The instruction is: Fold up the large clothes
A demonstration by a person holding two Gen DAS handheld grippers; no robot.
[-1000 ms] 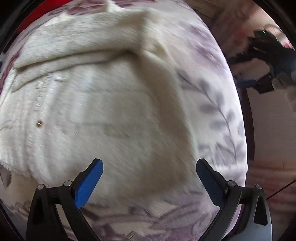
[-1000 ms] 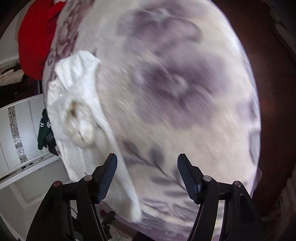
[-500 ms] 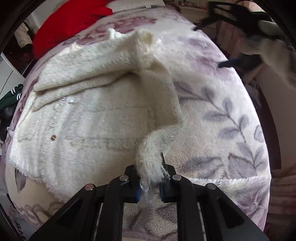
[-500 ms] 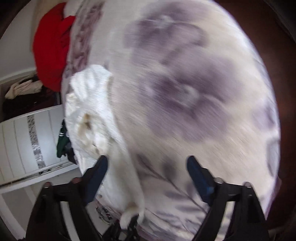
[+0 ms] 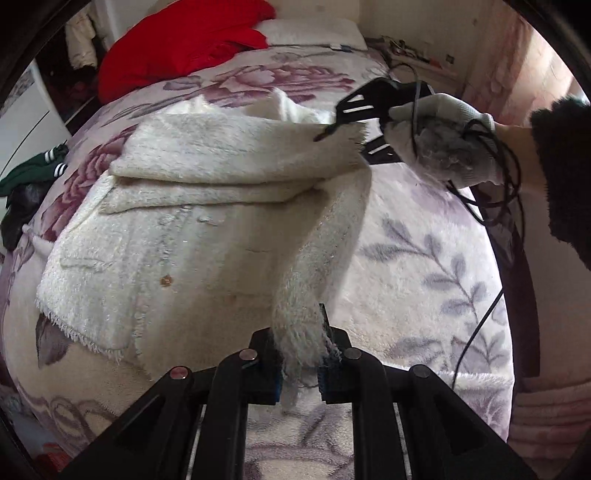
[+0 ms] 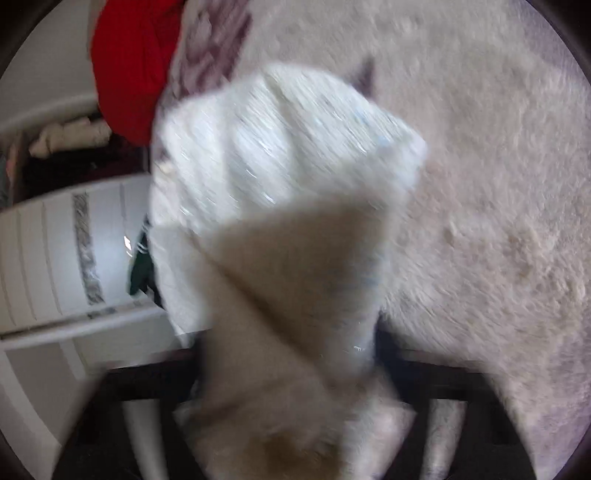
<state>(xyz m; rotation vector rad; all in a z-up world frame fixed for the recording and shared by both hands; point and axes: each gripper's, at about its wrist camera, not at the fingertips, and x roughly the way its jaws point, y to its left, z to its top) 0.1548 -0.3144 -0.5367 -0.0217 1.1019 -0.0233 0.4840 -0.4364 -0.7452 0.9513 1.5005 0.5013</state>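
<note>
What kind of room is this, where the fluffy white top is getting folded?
Most likely a bedroom. The white fuzzy garment lies on a bed under a flowery plush blanket, with a white pillow and a red cover at the far end, and white cupboard doors beside it.

The right wrist view is smeared by motion blur. The cream garment (image 6: 295,295) fills its middle and hides the right gripper's (image 6: 291,373) fingertips. The red bedding (image 6: 129,66) is cut off at the top edge.
</note>
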